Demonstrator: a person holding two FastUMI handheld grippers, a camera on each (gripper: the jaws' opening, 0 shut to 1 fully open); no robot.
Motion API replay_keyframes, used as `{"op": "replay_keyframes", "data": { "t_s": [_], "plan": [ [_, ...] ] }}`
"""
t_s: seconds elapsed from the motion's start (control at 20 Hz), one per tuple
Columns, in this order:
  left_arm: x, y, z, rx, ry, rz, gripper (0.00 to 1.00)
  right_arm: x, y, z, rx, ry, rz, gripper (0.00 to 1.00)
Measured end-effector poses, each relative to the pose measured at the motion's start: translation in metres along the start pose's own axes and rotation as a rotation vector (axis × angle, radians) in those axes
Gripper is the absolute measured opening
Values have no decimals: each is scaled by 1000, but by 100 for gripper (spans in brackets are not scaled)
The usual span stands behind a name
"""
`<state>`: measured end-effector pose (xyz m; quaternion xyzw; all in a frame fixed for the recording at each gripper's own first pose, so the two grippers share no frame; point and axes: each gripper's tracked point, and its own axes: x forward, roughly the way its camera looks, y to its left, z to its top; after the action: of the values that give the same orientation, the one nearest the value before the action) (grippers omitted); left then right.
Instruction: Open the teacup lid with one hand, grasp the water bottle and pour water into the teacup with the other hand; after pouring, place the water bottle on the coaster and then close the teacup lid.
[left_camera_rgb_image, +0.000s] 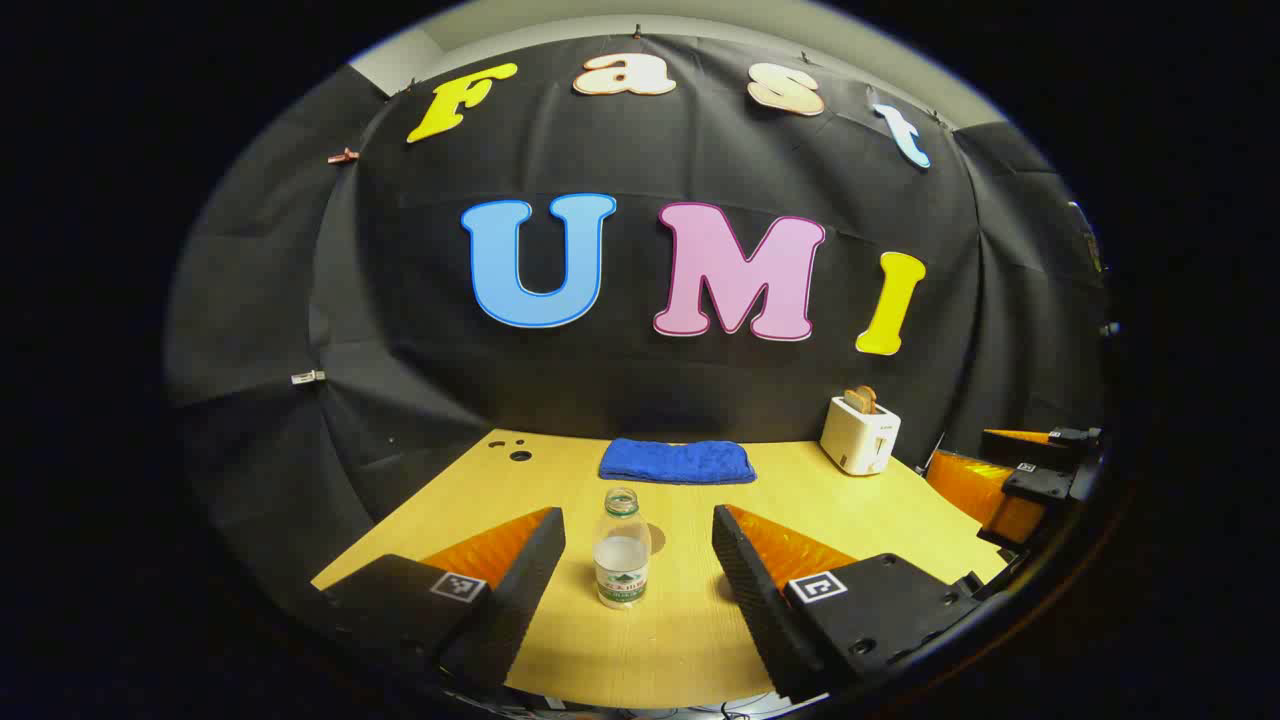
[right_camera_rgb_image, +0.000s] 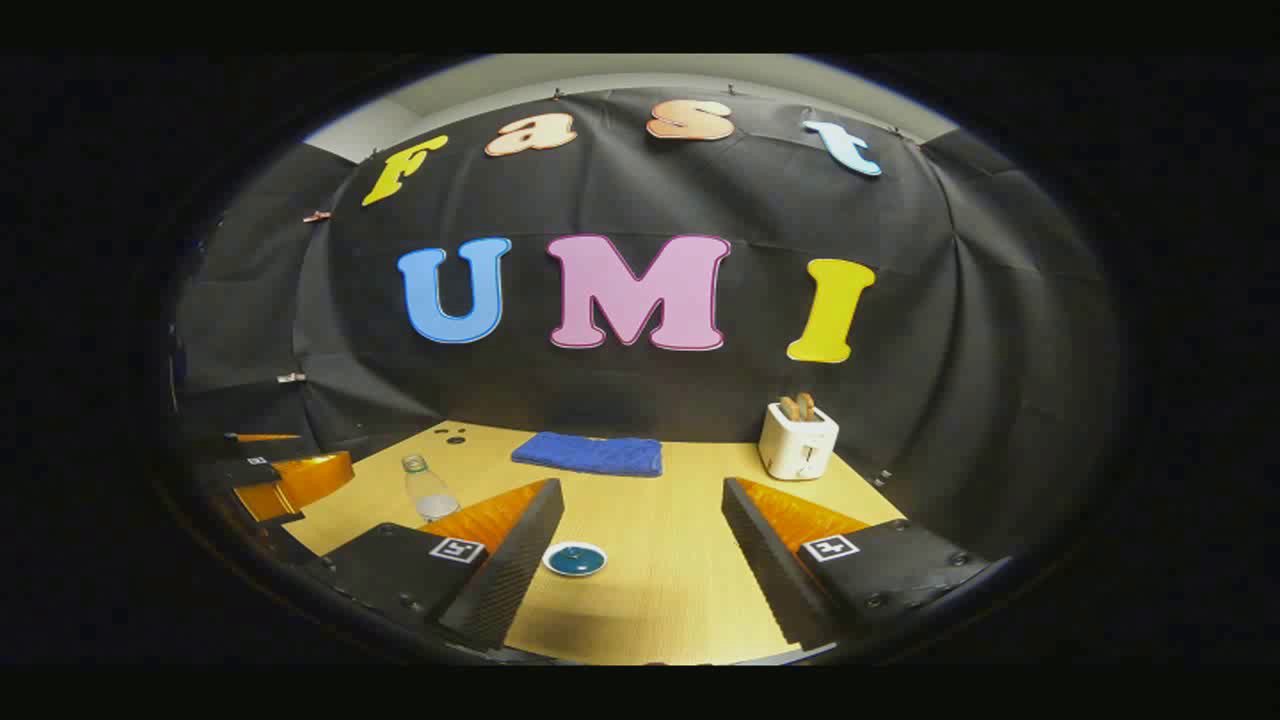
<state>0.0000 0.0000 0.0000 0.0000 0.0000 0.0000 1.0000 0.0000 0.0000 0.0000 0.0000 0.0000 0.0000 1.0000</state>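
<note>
Fingers of your left gripper (left_camera_rgb_image: 637, 580) stand wide apart at the bottom of the left gripper view, two wedge-shaped blocks with ribbed inner faces, touching nothing. Between them, a little farther out on the table (left_camera_rgb_image: 680, 640), the water bottle (left_camera_rgb_image: 621, 548) stands upright: clear plastic, round, no cap on its neck, a printed label band around its lower part, water filling it to about halfway. The tabletop is smooth pale wood with a fine grain.

Your right gripper (right_camera_rgb_image: 645, 560) is likewise spread open and holds nothing, its ribbed wedges flanking a bare strip of the wood in the right gripper view. Just beside its left finger lies a small round dish, the coaster (right_camera_rgb_image: 575, 559), with a dark teal centre and a pale rim, flat on the table. Beyond that finger, further left, you see the bottle again, and near the left edge the other gripper's glossy orange shell.

Farther back, a blue towel (left_camera_rgb_image: 678, 462) lies folded into a soft, nubbly rectangle near the table's far edge. To its right stands a boxy white toaster (left_camera_rgb_image: 859, 435) with rounded corners and two browned slices poking out of the top. In the far left corner, a few small dark round holes (left_camera_rgb_image: 519, 455) are set into the tabletop.
</note>
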Motion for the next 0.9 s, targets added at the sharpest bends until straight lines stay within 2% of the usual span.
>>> {"op": "replay_keyframes", "data": {
  "t_s": [0.25, 0.5, 0.9],
  "plan": [
    [7, 11, -3, 5, 2, 19, 94, 9, 0, -3, 10, 5, 11, 99],
    [16, 21, -4, 27, 7, 20, 94, 24, 17, 3, 15, -9, 44, 99],
    [29, 23, -18, 44, 32, 11, 94, 42, 47, -24, 1, 30, 116, 99]
  ]
}}
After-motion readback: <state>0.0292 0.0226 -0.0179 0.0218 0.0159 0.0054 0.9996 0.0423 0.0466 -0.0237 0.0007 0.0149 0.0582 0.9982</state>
